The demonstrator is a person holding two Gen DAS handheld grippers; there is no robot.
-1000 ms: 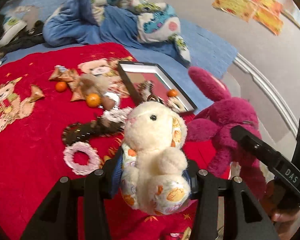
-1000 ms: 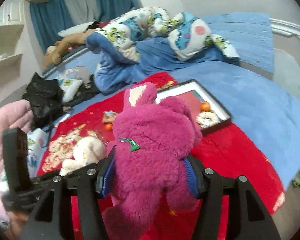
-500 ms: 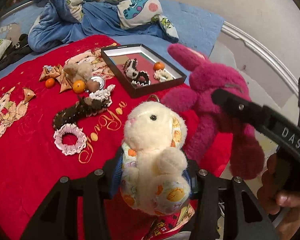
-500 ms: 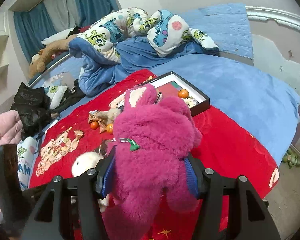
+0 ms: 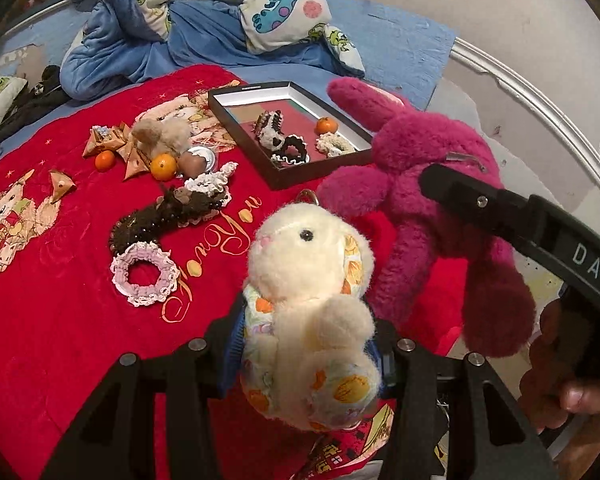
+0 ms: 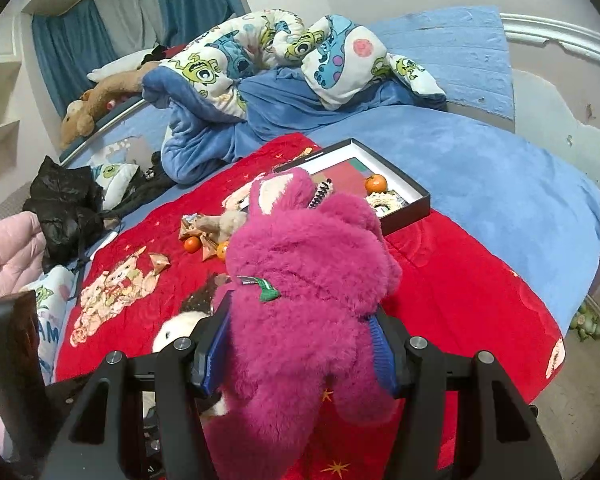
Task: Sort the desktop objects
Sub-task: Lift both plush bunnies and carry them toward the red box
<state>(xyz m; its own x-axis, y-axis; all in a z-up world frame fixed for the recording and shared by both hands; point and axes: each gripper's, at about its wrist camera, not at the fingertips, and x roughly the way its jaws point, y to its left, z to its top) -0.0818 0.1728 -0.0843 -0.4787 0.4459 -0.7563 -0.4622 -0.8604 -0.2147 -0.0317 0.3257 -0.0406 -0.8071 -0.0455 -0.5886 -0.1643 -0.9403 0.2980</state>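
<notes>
Filling the left gripper point(image 5: 306, 354), clamped cream rabbit point(image 5: 308, 300); right gripper point(image 6: 300, 354) clamped around magenta plush point(image 6: 304, 280).

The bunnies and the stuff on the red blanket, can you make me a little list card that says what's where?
left hand-held gripper: shut on the cream bunny, held up over the red blanket
right hand-held gripper: shut on the pink bunny
black tray: on the blanket, holds scrunchies and one small orange
loose on blanket: pink-white scrunchie, dark scrunchie, two oranges, folded paper bits
behind: blue bedding with monster-print quilt
</notes>
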